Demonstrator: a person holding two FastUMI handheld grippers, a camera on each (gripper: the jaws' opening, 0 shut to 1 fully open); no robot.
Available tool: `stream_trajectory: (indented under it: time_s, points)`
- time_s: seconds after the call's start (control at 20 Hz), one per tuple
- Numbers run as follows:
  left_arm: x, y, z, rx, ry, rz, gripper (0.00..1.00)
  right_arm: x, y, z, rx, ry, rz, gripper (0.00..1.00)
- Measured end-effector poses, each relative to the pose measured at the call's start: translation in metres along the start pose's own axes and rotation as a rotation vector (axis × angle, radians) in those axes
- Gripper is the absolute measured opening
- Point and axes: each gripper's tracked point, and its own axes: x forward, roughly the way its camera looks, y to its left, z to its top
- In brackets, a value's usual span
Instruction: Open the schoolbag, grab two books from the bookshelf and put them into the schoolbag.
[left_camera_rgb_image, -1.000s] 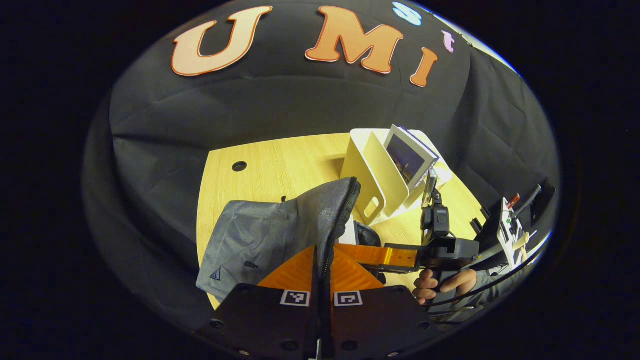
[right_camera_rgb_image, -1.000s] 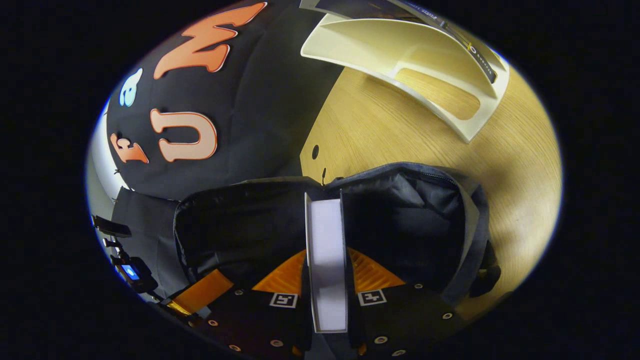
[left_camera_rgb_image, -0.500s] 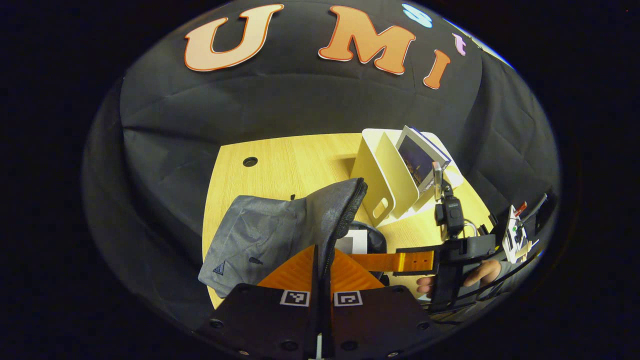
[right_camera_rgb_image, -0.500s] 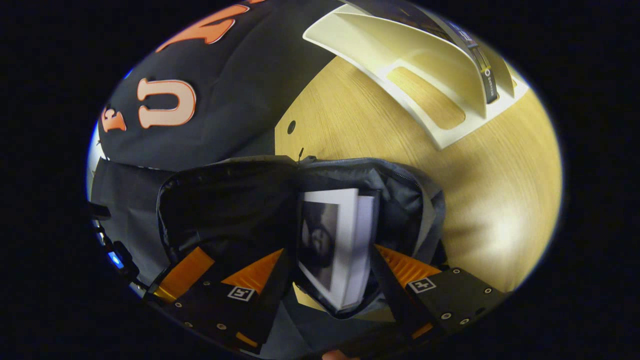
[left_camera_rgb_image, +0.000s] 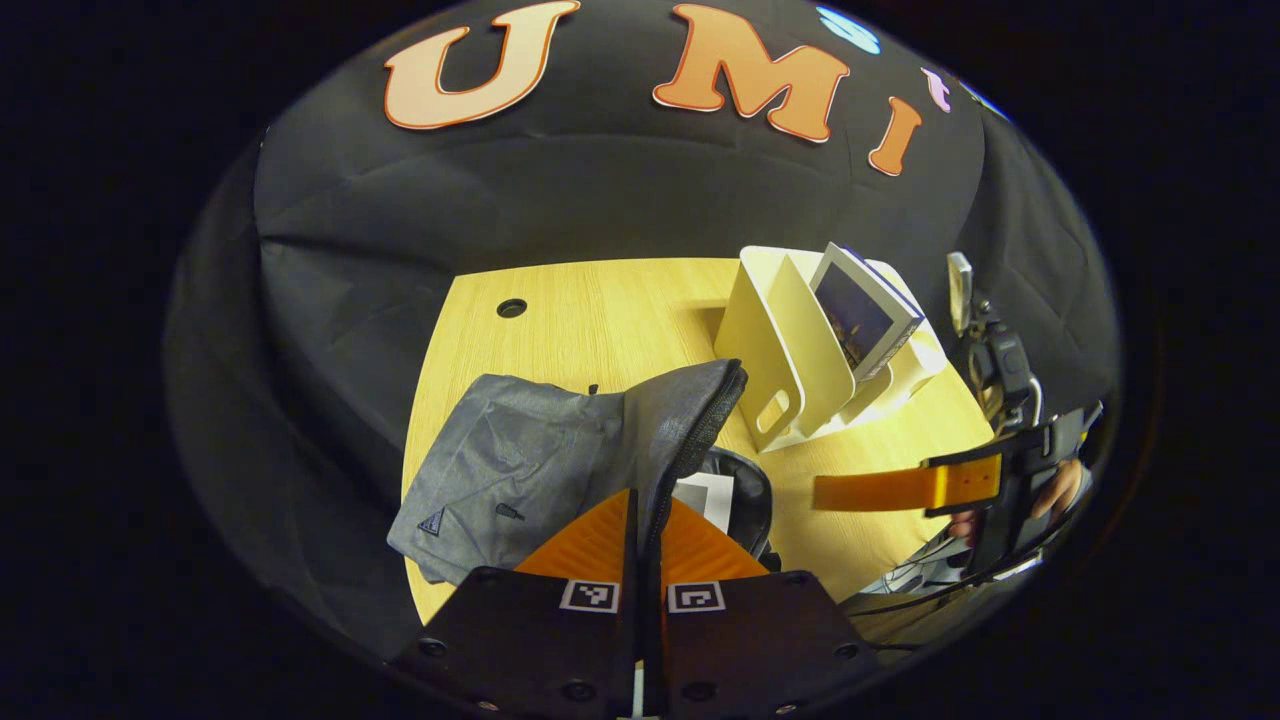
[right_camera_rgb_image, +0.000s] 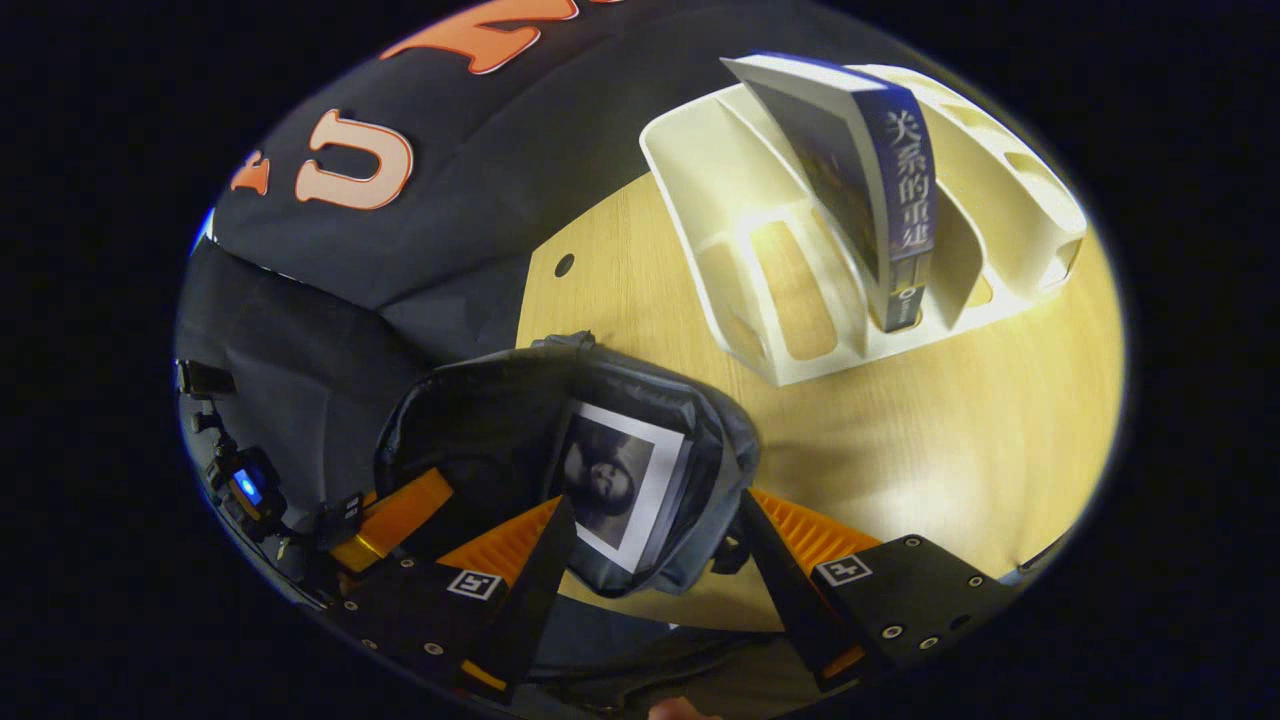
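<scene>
We see bare table (right_camera_rgb_image: 930, 440) between the schoolbag (right_camera_rgb_image: 720, 440) and the white bookshelf (right_camera_rgb_image: 720, 290), wide enough for a hand-held gripper to pass. The bag's mouth gapes open, though a book (right_camera_rgb_image: 615, 485) lying inside takes up much of it. On the bookshelf, a leaning book (right_camera_rgb_image: 880, 180) blocks one slot; the slots beside it stand free.

A grey schoolbag (left_camera_rgb_image: 520, 470) is seen on a wooden table (left_camera_rgb_image: 600, 310), its zipped edge pinched between the closed fingers of the left gripper (left_camera_rgb_image: 642, 540). A white bookshelf (left_camera_rgb_image: 790, 350) holding one leaning book (left_camera_rgb_image: 865, 320) stands beyond. The right gripper (left_camera_rgb_image: 900, 490) is held near the table's right edge.
</scene>
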Motion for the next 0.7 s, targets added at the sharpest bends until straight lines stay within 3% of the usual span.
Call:
stream_trajectory:
  time_s: [0.7]
  points:
    - [0.021,-0.004,-0.013,-0.061,0.037,0.022,0.04,-0.09,-0.065,0.125,-0.241,-0.006,-0.265,0.98]
